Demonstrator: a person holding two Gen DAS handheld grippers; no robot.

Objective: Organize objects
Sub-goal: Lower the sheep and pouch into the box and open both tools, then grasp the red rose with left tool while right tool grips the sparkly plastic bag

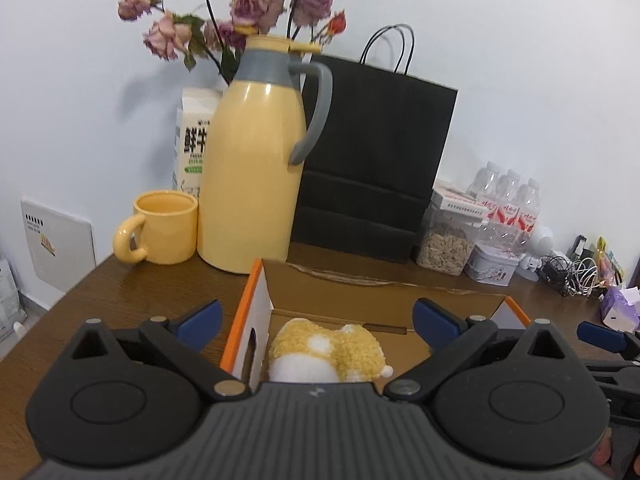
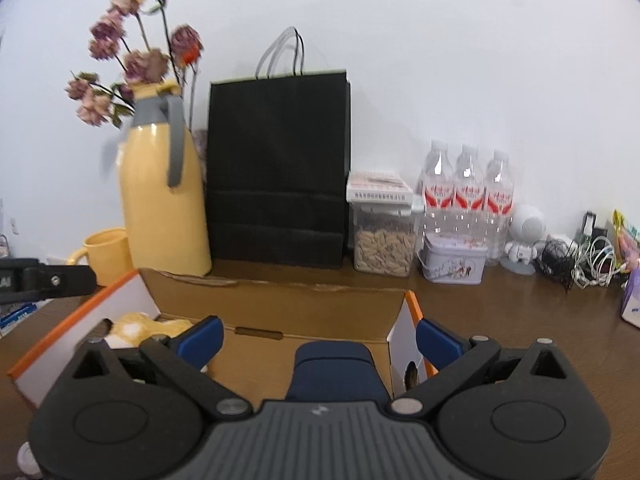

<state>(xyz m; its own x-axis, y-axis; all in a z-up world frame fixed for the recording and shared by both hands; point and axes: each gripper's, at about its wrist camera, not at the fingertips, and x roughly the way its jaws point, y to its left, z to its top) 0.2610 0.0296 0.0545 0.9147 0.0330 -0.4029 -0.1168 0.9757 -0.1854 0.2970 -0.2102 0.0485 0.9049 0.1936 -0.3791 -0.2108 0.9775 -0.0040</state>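
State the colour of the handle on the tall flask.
Grey, on the yellow flask; clearest in the left wrist view.

Table [image 1: 100, 292]: dark wood grain, slight sheen. Box [image 2: 320, 312]: raw corrugated cardboard. Plush toy [image 1: 324, 350]: fuzzy cloth. Thermos [image 1: 252, 168]: glossy plastic. Bag [image 2: 280, 160]: matt paper.

Box [image 1: 400, 304] on desk [image 1: 120, 292]; plush toy [image 1: 328, 350] and pouch [image 2: 334, 372] in box; behind box: jug [image 1: 256, 160], bag [image 1: 372, 152], mug [image 1: 164, 226] at left.

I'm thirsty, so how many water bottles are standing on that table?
3, in a row by the wall right of the black paper bag: left, middle, right. More might hide behind them.
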